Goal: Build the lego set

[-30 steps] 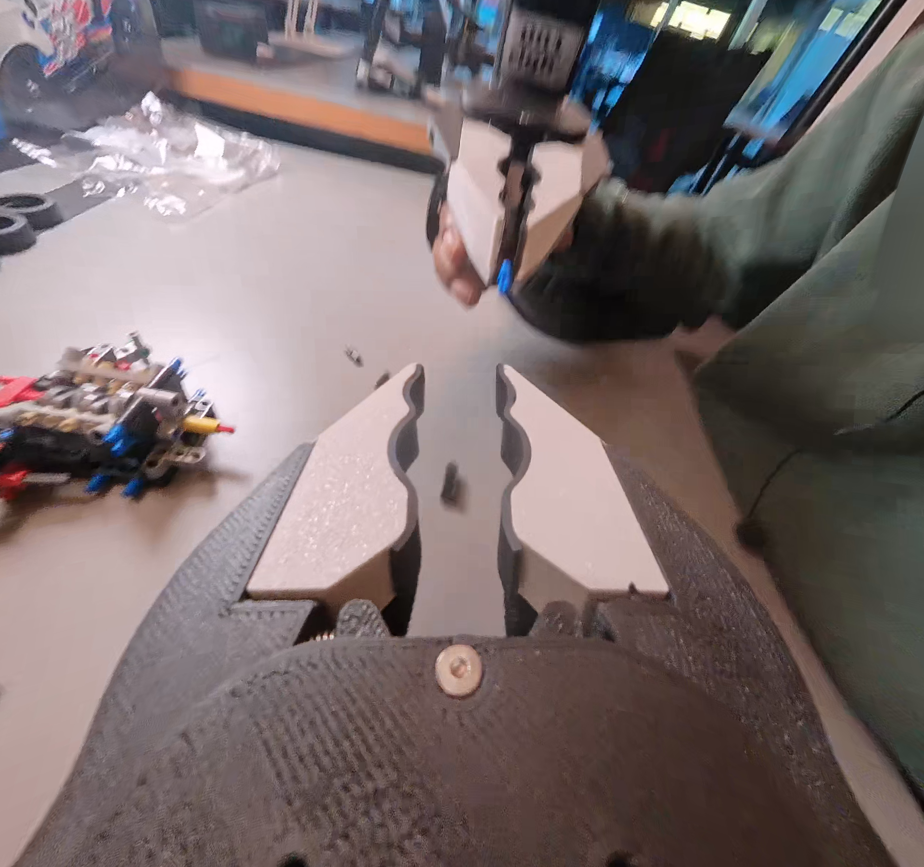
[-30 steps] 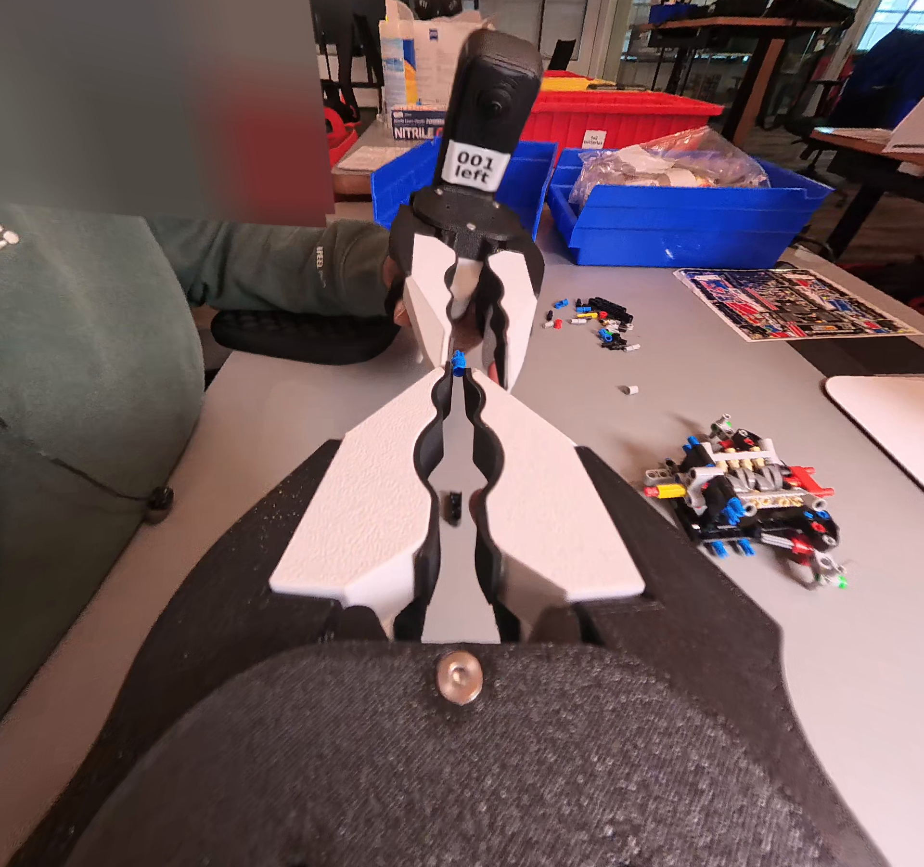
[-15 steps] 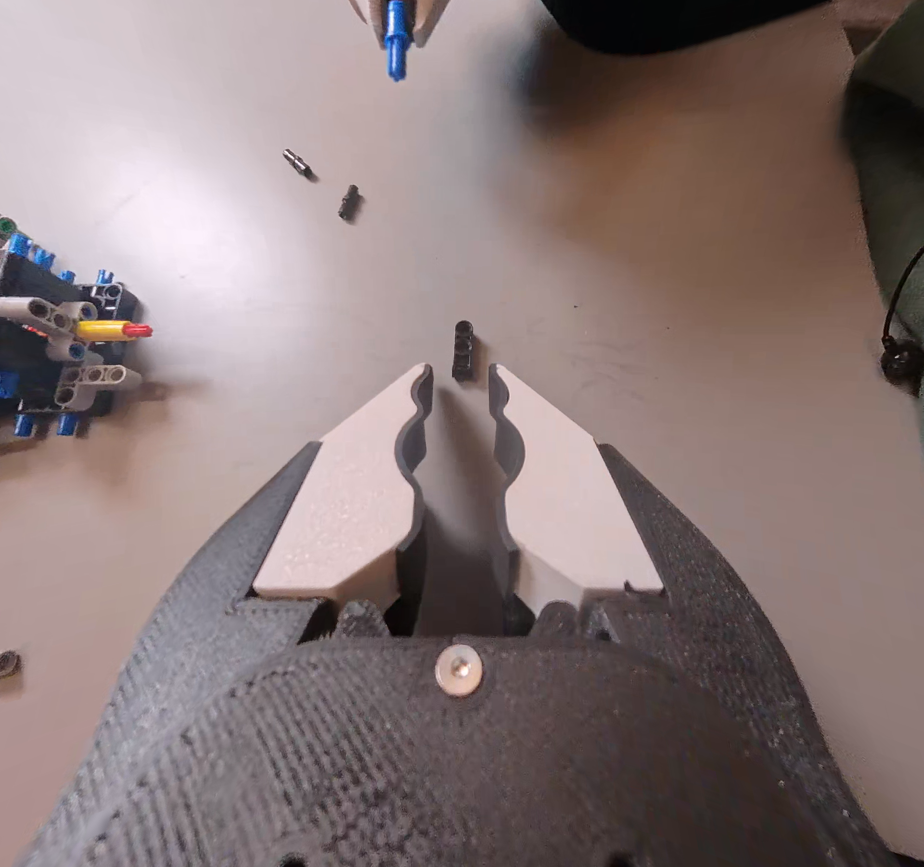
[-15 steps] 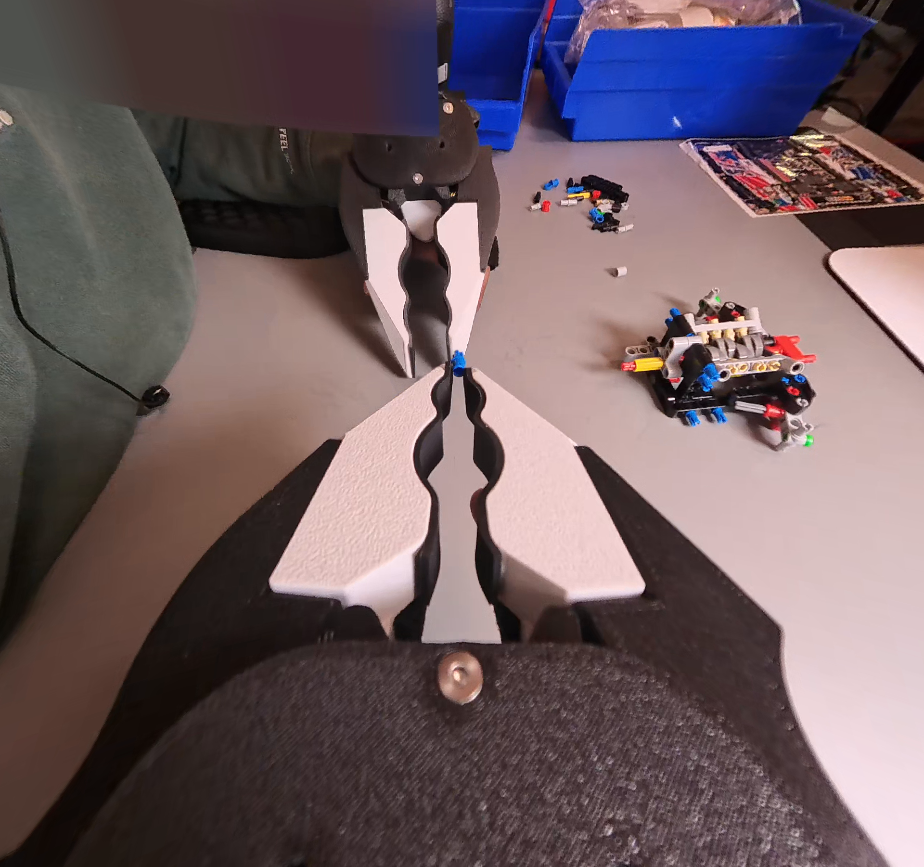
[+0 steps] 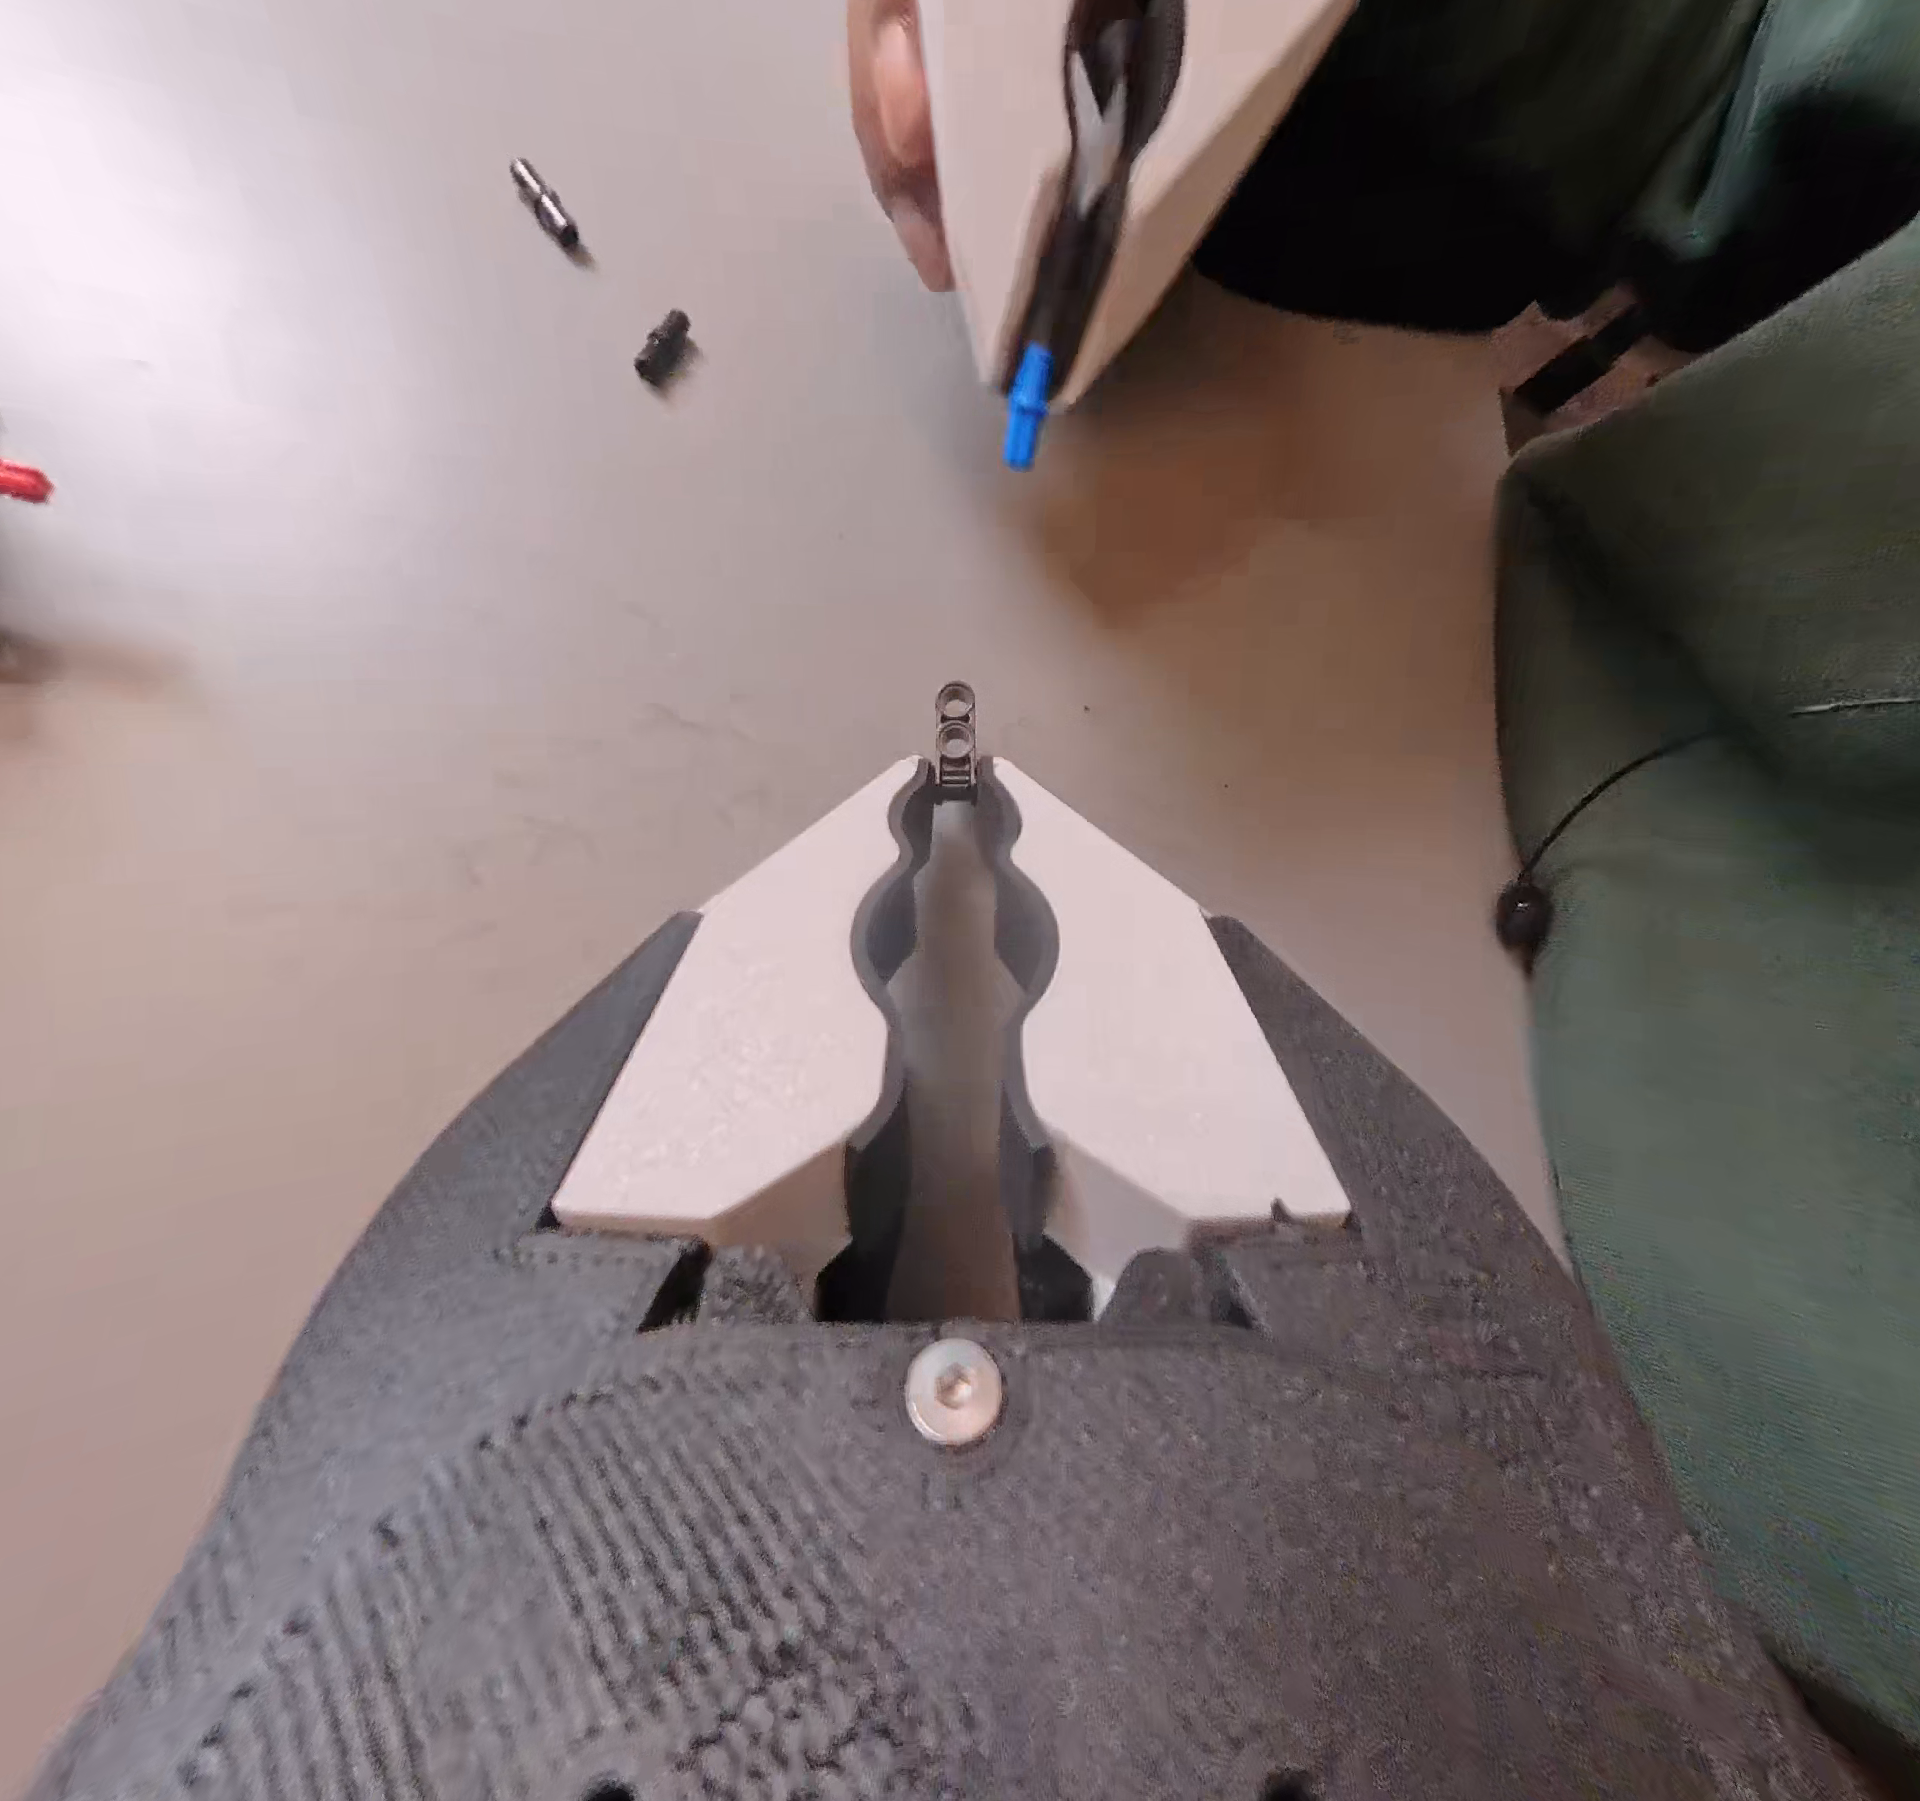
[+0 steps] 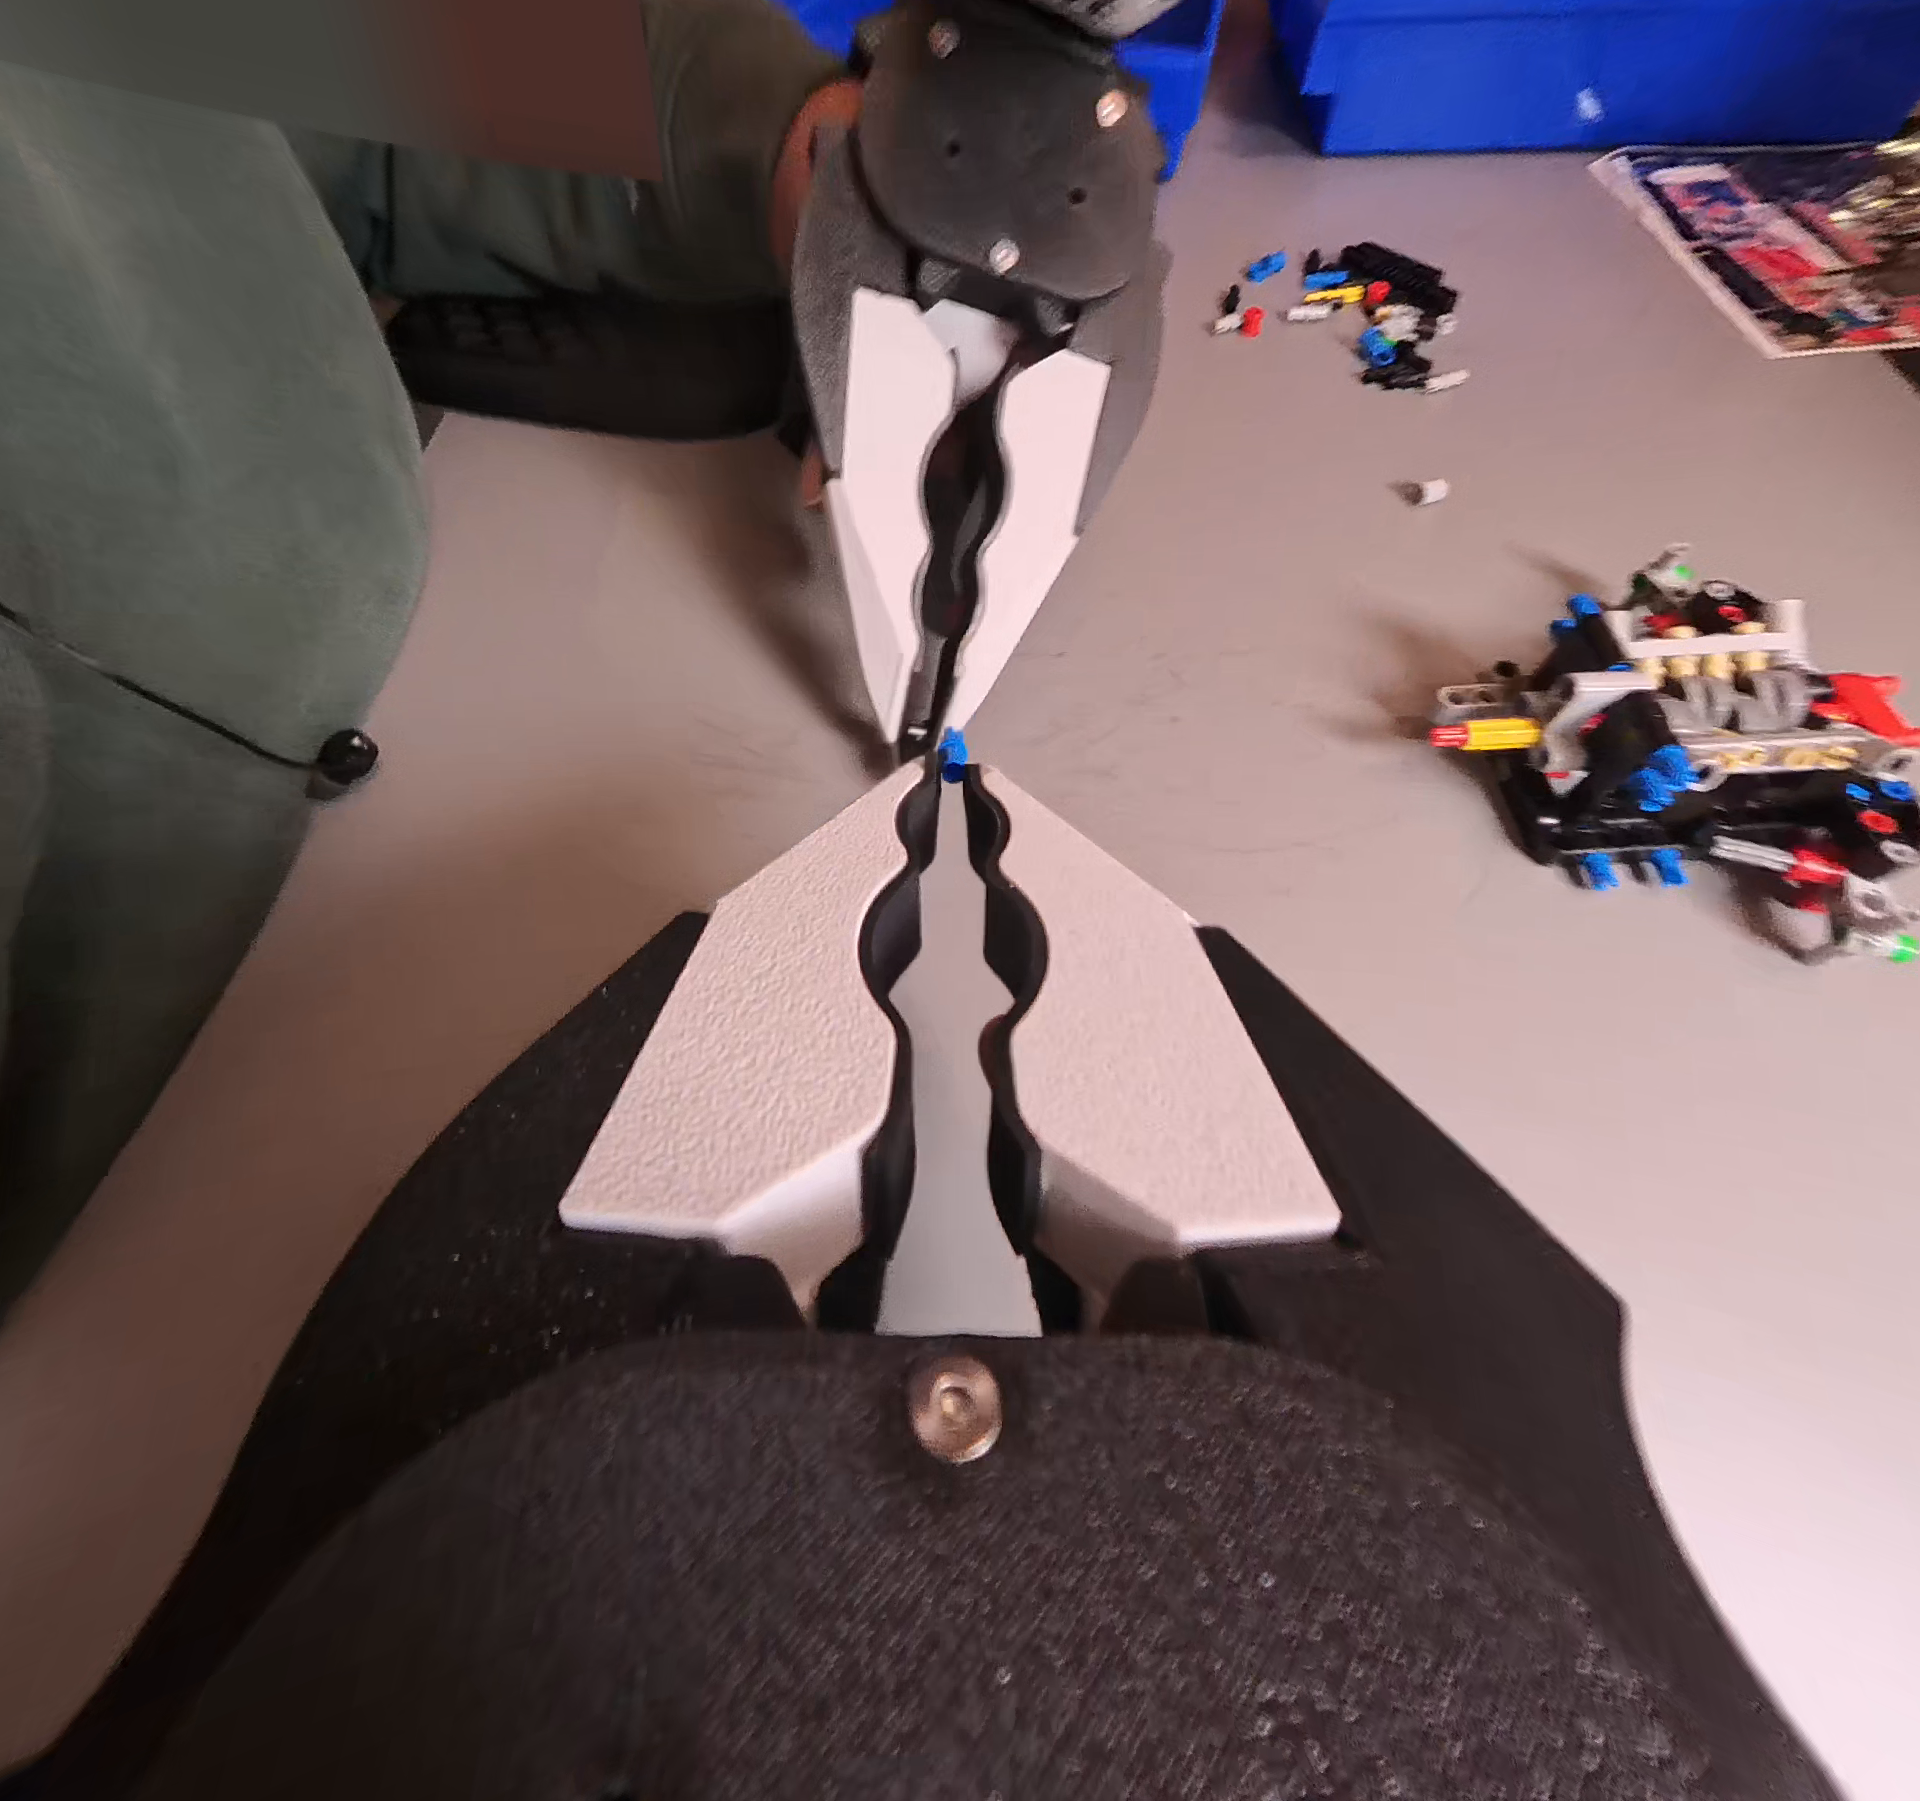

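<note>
Two grippers meet over the grey table [image 6: 1351, 1180], each with a small piece pinched at its very tips. The left gripper [image 5: 957, 777] has its jaws drawn almost together on a short black connector [image 5: 956, 741] with two round holes, which sticks out forward past the tips just above the tabletop. The right gripper [image 6: 948, 777] has its jaws nearly closed on a blue pin [image 6: 951, 750]; in the left wrist view this same pin [image 5: 1027, 409] pokes out below the right gripper's pale fingers [image 5: 987, 141], at the far side and a little to the right of the connector, well apart from it. In the right wrist view the left gripper [image 6: 925, 728] points down toward the table with its tips just beyond the blue pin.

Beyond the left gripper, on the left, two loose dark pins [image 5: 603, 281] lie apart on the table. In the right wrist view the partly built lego model [image 6: 1704, 743] sits on the table to the right, near but clear of both grippers. Farther off lies a small heap of loose pieces [image 6: 1351, 312], with a single grey piece [image 6: 1423, 492] between heap and model. An instruction booklet [image 6: 1787, 255] lies at the far right, and blue bins [image 6: 1558, 16] stand along the far edge. A green sleeve [image 5: 1714, 816] fills the right side of the left wrist view.
</note>
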